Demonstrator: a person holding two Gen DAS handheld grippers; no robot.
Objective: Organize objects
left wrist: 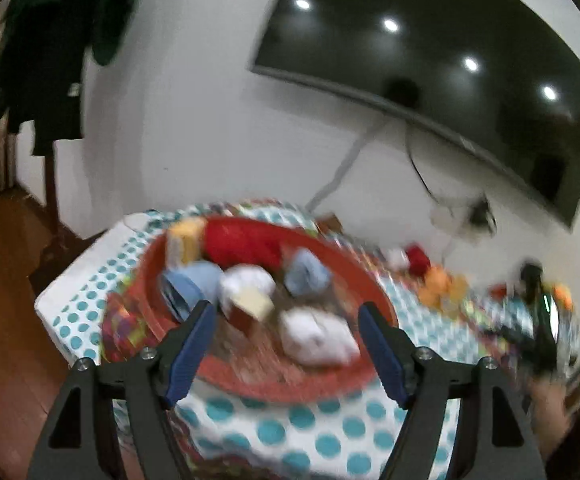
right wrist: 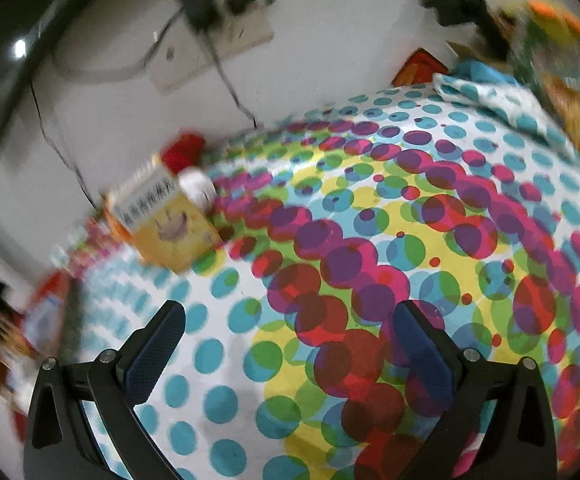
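Observation:
In the left wrist view a round red tray (left wrist: 353,276) sits on a dotted tablecloth and holds a yellow box (left wrist: 186,240), a red roll (left wrist: 246,244), a blue bowl-like item (left wrist: 194,284), white bundles (left wrist: 313,336) and a light blue bundle (left wrist: 307,272). My left gripper (left wrist: 286,312) is open and empty just above the tray's near side. In the right wrist view a yellow-orange carton (right wrist: 166,220) lies tilted on the cloth, with a white item (right wrist: 198,188) and a red item (right wrist: 182,152) behind it. My right gripper (right wrist: 290,320) is open and empty over the cloth.
A dark TV (left wrist: 441,60) hangs on the white wall, with cables and a socket plate (right wrist: 214,52) below. Orange and red items (left wrist: 433,280) lie right of the tray. A plant (left wrist: 62,40) stands at left. Clutter (right wrist: 549,60) sits at the table's far right.

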